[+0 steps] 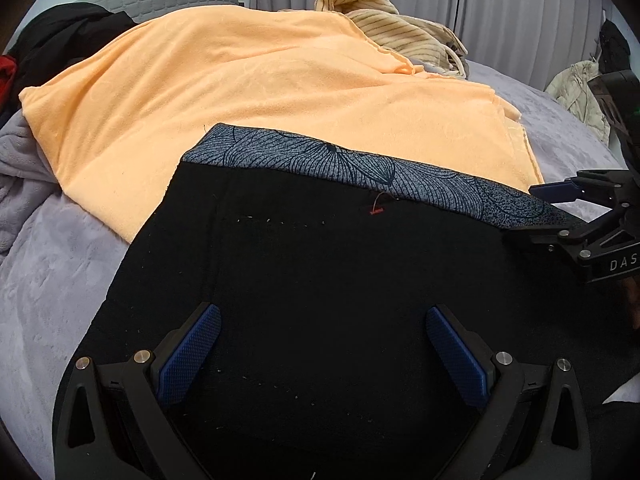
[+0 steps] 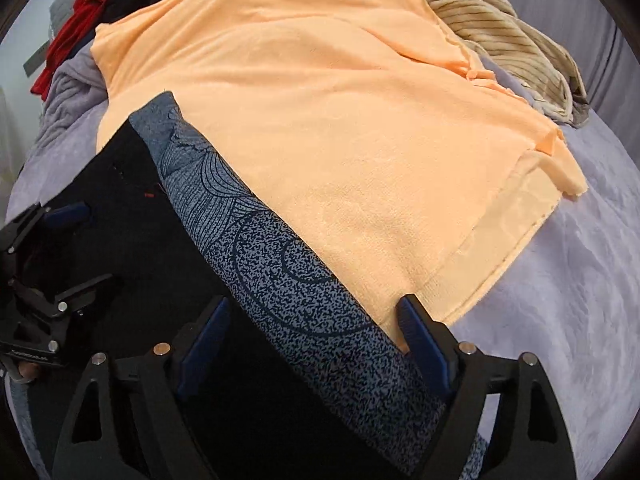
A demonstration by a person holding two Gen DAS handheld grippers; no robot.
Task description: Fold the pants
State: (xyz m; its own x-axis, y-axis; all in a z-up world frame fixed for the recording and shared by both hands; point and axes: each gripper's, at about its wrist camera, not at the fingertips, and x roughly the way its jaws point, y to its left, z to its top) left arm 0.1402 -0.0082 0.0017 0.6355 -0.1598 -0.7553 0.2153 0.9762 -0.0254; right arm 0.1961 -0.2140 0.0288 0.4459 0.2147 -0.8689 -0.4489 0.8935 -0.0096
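Note:
The black pants (image 1: pixel 312 264) lie flat on the bed, with a grey-blue patterned waistband (image 1: pixel 360 168) along their far edge. My left gripper (image 1: pixel 322 316) is open, its blue pads (image 1: pixel 188 360) spread just over the black cloth, holding nothing. My right gripper (image 2: pixel 316 312) is open, its jaws straddling the waistband (image 2: pixel 288 280). It shows at the right edge of the left wrist view (image 1: pixel 536 212), at the waistband's right end. The pants (image 2: pixel 132 248) and the left gripper (image 2: pixel 86 240) show at the left of the right wrist view.
An orange towel (image 1: pixel 260 96) lies beyond the pants, partly under the waistband. A beige striped garment (image 1: pixel 400 28) sits behind it. Black and red clothes (image 2: pixel 88 4) are piled at the far left. The bed has a lilac plush cover (image 2: pixel 560 280). Grey curtains (image 1: pixel 480 0) hang behind.

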